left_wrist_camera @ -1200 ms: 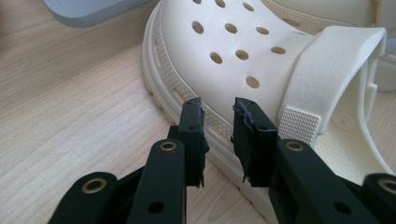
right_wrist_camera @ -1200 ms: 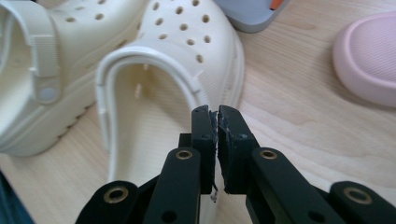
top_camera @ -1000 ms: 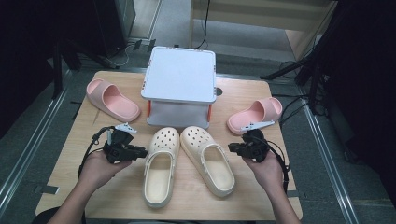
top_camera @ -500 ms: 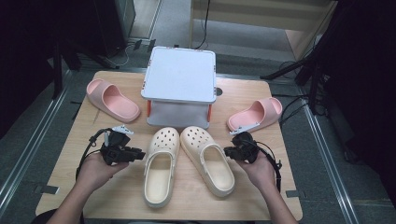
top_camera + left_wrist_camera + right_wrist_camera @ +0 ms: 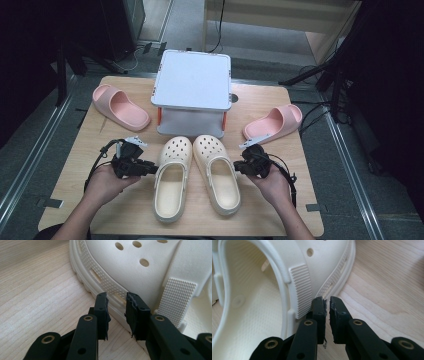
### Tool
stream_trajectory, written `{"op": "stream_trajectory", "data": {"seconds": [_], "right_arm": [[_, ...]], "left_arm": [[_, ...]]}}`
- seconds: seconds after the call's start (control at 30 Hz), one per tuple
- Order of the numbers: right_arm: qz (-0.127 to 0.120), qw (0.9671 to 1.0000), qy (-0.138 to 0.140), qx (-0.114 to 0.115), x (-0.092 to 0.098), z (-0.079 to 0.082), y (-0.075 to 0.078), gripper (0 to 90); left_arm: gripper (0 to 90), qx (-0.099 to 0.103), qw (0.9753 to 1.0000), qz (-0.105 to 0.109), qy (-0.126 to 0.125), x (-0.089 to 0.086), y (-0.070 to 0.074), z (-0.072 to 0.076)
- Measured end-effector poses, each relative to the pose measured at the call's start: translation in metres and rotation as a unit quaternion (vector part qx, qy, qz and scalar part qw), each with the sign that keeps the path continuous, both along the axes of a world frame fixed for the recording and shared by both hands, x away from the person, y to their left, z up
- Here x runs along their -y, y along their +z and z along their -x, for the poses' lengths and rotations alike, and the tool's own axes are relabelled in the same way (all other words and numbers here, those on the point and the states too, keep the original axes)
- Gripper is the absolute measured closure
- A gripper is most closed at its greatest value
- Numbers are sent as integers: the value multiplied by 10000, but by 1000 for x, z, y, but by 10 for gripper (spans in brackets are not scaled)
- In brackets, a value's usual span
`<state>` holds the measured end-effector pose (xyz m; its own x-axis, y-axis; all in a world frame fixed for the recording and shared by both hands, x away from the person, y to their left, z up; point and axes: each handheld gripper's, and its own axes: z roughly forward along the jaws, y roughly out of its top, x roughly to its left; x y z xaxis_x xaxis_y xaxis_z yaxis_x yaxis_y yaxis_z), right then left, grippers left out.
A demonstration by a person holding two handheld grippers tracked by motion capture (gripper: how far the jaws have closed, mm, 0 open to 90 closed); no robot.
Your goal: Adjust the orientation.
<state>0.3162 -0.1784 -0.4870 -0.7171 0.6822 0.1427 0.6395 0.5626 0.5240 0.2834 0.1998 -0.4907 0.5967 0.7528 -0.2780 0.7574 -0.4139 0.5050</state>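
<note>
Far left on the wooden desk (image 5: 75, 165), a pink slide (image 5: 121, 107) is laid at an angle, well apart from everything being handled. Next over, the left hand-held gripper (image 5: 150, 169) is held low in the person's left hand (image 5: 102, 182), tips pointed at the outer side of the left cream clog (image 5: 171, 179). In the left gripper view that hand-held gripper (image 5: 116, 306) is seen with its jaws parted a little, right at the ribbed sole edge of the clog (image 5: 140, 272), though whether the rim is actually touched can't quite be told from this angle. Behind the clogs, a white box-like stand (image 5: 192, 92) is set in the middle of the desk. The right cream clog (image 5: 217, 175) is parked just beside its twin, toes toward the stand, both lying flat. The right hand-held gripper (image 5: 239, 167) is brought in against the outer side of that clog, carried in the right hand (image 5: 272, 185). In the right gripper view the right hand-held gripper (image 5: 327, 302) is shown with its jaws nearly together, only a thin slit left, nothing pinched, sitting just beside the clog's (image 5: 274, 277) textured strap pad and sole edge. Far right, a second pink slide (image 5: 275, 122) is resting near the desk edge.
</note>
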Motion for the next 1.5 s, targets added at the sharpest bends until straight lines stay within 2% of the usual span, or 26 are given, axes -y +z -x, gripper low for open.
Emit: {"op": "stream_trajectory", "data": {"seconds": [0.17, 0.43, 0.6, 0.73, 0.93, 1.03, 1.13, 1.2, 1.27, 1.3, 1.37, 1.4, 1.5], "right_arm": [[27, 9999, 122, 11, -10, 7, 0, 837], [-114, 9998, 134, -114, -12, 8, -2, 835], [-154, 9997, 134, -120, -12, 7, -2, 827], [-215, 9996, 143, -139, -12, 6, -4, 827], [-263, 9995, 76, -152, -9, 5, -4, 811], [-410, 9991, 53, -110, -6, 7, 1, 804], [-599, 9982, 14, 10, -1, 11, 10, 773], [-780, 9969, -21, 100, 2, 14, 17, 753], [-827, 9965, -28, 132, 2, 16, 20, 743], [-972, 9951, -21, 199, 3, 21, 27, 743], [-1004, 9947, 1, 224, 3, 24, 31, 744], [-1080, 9937, 25, 308, 3, 30, 39, 743], [-1223, 9917, 74, 392, 0, 38, 47, 722]], "left_arm": [[709, -42, 10000, 75, 5, 0, 0, 0], [726, -90, 9998, 139, -68, 4, -1, 2], [727, -20, 9996, 79, -278, 12, 1, 7], [727, -63, 9992, 118, -365, 17, 0, 8], [703, -111, 9994, 216, -256, 11, 0, 6], [747, 153, 9988, 453, -141, 4, 11, 5], [801, 401, 9980, 467, -110, 2, 23, 5], [832, 401, 9980, 475, -78, 2, 28, 4], [836, 341, 9982, 492, -72, 1, 31, 3], [836, 242, 9979, 605, 10, 0, 36, 1], [836, 249, 9978, 616, 28, -1, 39, 0], [836, 263, 9978, 610, 20, -1, 42, -1], [830, 388, 9969, 685, 15, -2, 56, -9]]}}
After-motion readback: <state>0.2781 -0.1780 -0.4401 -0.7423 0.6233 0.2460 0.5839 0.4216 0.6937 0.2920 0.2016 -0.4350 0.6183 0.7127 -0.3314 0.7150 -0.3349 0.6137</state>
